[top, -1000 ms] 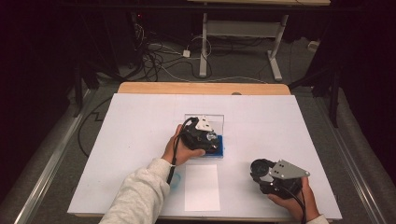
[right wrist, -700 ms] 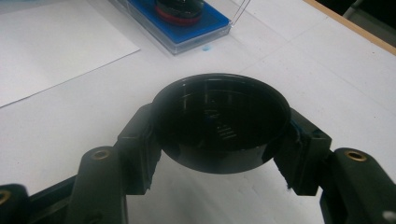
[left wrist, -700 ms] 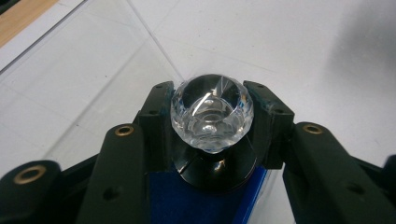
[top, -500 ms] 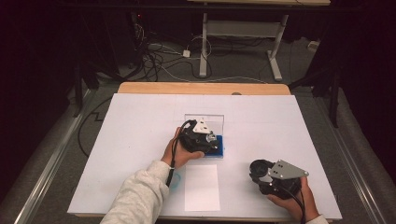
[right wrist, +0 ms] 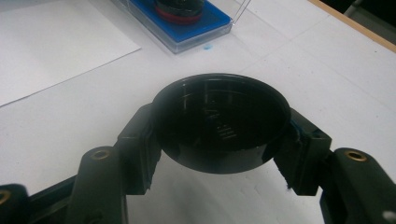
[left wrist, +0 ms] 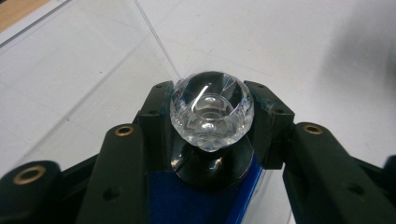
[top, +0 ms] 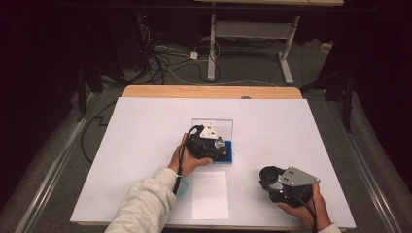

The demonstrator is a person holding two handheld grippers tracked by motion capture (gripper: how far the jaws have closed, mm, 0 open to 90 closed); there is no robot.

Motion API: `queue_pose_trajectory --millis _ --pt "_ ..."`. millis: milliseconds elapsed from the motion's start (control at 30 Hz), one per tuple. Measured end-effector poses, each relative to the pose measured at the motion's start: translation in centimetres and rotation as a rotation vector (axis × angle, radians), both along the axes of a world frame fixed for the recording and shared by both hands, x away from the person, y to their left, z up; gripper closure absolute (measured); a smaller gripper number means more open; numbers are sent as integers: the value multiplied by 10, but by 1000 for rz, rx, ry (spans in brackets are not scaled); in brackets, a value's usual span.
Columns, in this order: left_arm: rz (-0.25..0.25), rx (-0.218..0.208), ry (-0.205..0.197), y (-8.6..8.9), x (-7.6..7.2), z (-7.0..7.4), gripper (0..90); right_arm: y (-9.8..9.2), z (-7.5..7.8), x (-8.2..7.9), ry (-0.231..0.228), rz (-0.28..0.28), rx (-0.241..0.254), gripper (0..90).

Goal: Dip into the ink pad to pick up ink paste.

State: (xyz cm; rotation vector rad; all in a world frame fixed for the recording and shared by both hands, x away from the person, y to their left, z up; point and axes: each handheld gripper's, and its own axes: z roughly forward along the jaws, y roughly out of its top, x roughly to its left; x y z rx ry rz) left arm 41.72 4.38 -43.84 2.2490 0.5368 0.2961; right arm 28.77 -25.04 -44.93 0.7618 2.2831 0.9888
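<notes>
Clear faceted glass, a round knob [left wrist: 211, 109], sits clenched between the left tongs [left wrist: 211, 116], directly above a black disc on the blue tray [top: 226, 154] near the middle of the white tabletop [top: 145, 126]. A transparent cover [top: 212, 126] stands just behind that tray. Right tongs [right wrist: 219, 126], well apart near the front edge, grasp a black round cap [right wrist: 219, 121], open side up, above the tabletop. White paper [top: 210, 194] lies between the two hands.

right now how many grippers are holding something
2. The left gripper is shut on a clear faceted knob over the blue tray; the right gripper grips a black round cap near the table's front edge.
</notes>
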Motion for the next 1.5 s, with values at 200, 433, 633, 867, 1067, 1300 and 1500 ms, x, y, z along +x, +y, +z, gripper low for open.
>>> queue_pose_trajectory --millis 200,433,633,867,1067,1300,1500 --pt "-8 54 6 -3 0 5 546 0 0 0 0 -4 5 387" --pt "-15 59 20 -3 2 6 546 1 1 -1 0 -4 5 387" --pt "-15 84 4 -6 -1 7 546 0 1 -1 2 -6 6 387" --pt "-20 71 24 -4 3 7 545 1 1 0 2 1 2 387" --pt "-17 88 19 -6 1 8 545 1 0 0 5 1 6 386" --pt "-14 90 14 -6 1 8 545 1 1 -1 4 4 4 387" --pt "-17 114 -1 -8 0 9 545 1 1 -1 3 5 4 386"
